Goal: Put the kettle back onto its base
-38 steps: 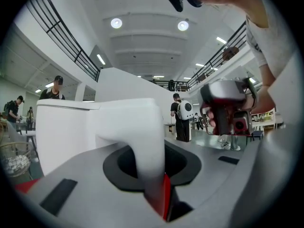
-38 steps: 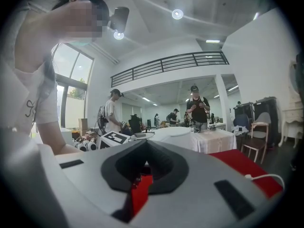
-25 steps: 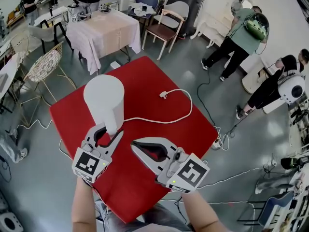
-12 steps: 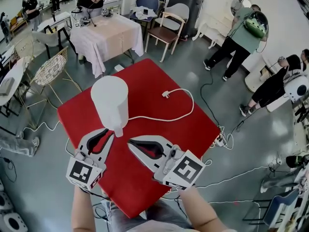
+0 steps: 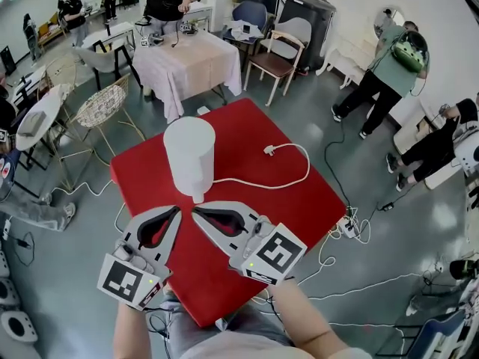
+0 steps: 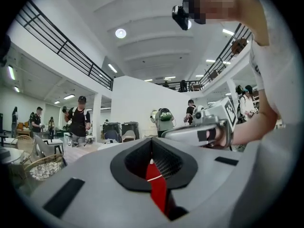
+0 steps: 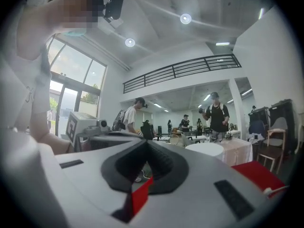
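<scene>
The white kettle [image 5: 189, 154] stands upright on the red table [image 5: 284, 193]. A white cord [image 5: 258, 184] runs from its foot to a loose plug [image 5: 268, 149]; the base itself is hidden under the kettle. My left gripper [image 5: 177, 210] is shut and empty, just in front of the kettle and not touching it. My right gripper [image 5: 195, 212] is beside it, also shut and empty. In the left gripper view the left gripper [image 6: 152, 141] shows only a red sliver of table between its pads. The kettle's top [image 7: 204, 149] appears past the right gripper [image 7: 147, 144].
The table's near corner [image 5: 217, 316] lies close to the person's body. A cloth-covered table [image 5: 196, 62], chairs [image 5: 281, 51] and a wire chair [image 5: 101, 107] stand beyond. Cables and a power strip [image 5: 350, 226] lie on the floor at right. People stand around the room.
The left gripper, open around the kettle's handle a second ago, has drawn back toward the person, risen and shut empty. The right gripper has also pulled back a little. The kettle stays standing.
</scene>
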The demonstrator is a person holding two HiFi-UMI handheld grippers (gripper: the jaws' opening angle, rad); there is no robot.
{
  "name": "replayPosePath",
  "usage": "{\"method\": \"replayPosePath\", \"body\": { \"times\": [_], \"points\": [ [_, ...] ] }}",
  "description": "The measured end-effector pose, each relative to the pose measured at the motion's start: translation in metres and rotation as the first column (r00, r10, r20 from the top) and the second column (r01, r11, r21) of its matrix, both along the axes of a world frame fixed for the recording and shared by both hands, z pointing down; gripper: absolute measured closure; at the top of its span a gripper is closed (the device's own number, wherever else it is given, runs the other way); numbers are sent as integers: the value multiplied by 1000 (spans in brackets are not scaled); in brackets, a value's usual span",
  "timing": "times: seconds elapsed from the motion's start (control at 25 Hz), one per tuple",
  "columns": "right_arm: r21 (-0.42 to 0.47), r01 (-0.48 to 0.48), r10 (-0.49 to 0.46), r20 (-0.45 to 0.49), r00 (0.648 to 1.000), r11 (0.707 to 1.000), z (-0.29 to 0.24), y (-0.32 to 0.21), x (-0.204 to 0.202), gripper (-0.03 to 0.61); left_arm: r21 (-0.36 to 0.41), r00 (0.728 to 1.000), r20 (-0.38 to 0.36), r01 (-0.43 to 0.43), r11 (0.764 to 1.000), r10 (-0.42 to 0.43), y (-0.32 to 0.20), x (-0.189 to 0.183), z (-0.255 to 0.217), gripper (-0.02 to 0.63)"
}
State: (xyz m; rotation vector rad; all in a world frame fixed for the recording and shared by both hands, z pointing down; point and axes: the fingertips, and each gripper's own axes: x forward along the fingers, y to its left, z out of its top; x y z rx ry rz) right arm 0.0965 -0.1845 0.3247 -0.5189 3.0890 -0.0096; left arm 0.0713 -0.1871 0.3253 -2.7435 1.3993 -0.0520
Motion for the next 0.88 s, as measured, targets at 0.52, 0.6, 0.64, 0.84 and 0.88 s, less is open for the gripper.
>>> {"method": "replayPosePath", "body": {
  "times": [0.52,0.6,0.64,0.84,0.88],
  "points": [
    [20,67,-67,17,998,998,-8,36,2,571,-2,991,-12,133,991,-134,44,-8,-21,603],
    [26,71,-72,25,997,997,-9,41,6,571,-1,989,-19,145,989,-145,48,-4,-20,603],
    [28,72,-73,27,997,997,-9,43,8,571,-1,989,-20,150,989,-150,49,-3,-19,603],
    [35,68,-69,32,997,997,-12,46,8,571,7,988,-13,154,988,-154,50,0,-22,603],
    [39,66,-67,31,997,997,-12,46,7,571,8,988,-14,153,988,-152,51,0,-22,603]
  ]
}}
